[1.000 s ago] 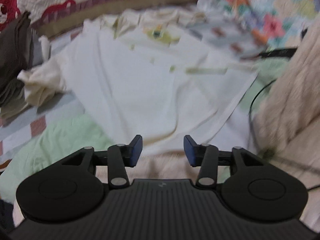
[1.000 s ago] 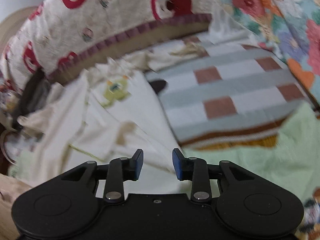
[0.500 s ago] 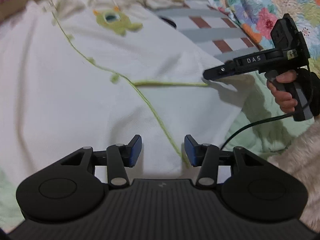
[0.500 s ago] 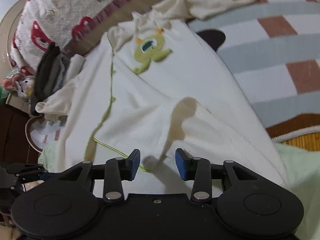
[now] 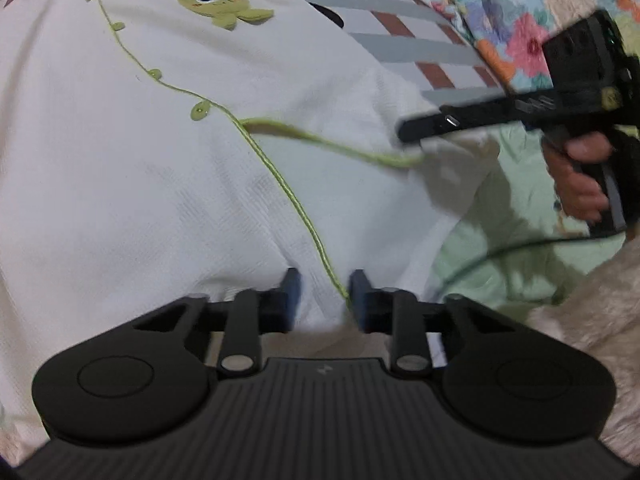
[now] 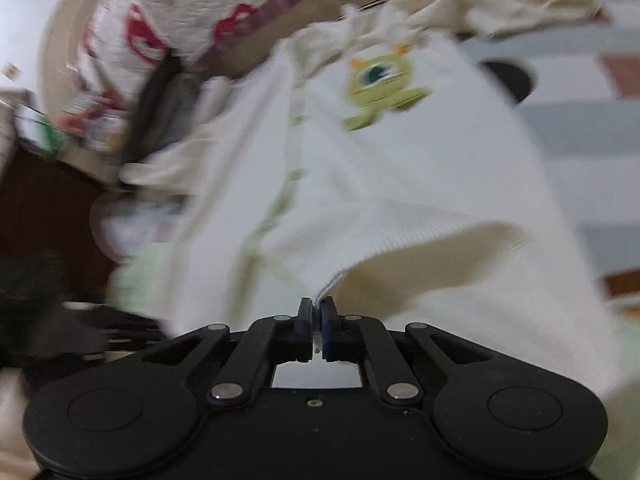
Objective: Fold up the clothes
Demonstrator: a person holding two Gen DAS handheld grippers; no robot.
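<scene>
A white garment (image 5: 160, 180) with green trim and a green monster patch (image 5: 218, 0) lies spread on the bed. My left gripper (image 5: 325, 296) sits at its near hem. Its jaws are closing, fabric is bunched between the pads, and creases run into the gap. My right gripper (image 6: 316, 310) is shut on an edge of the same garment (image 6: 400, 180) and lifts a fold of it. The left wrist view shows that gripper (image 5: 408, 132) from the side, in a person's hand (image 5: 576, 172), with the trimmed corner at its tip.
A grey and brown checked blanket (image 5: 400, 40) and a floral quilt (image 5: 520, 8) lie beyond the garment. A pale green cover (image 5: 500, 280) with a black cable (image 5: 500, 250) is at right. A bear-print quilt (image 6: 168, 20), dark clothes (image 6: 160, 108) and cream garments (image 6: 520, 4) lie further back.
Both grippers came down onto the white garment. The right jaws went from open to shut on its edge and raised it. The left jaws narrowed around the near hem.
</scene>
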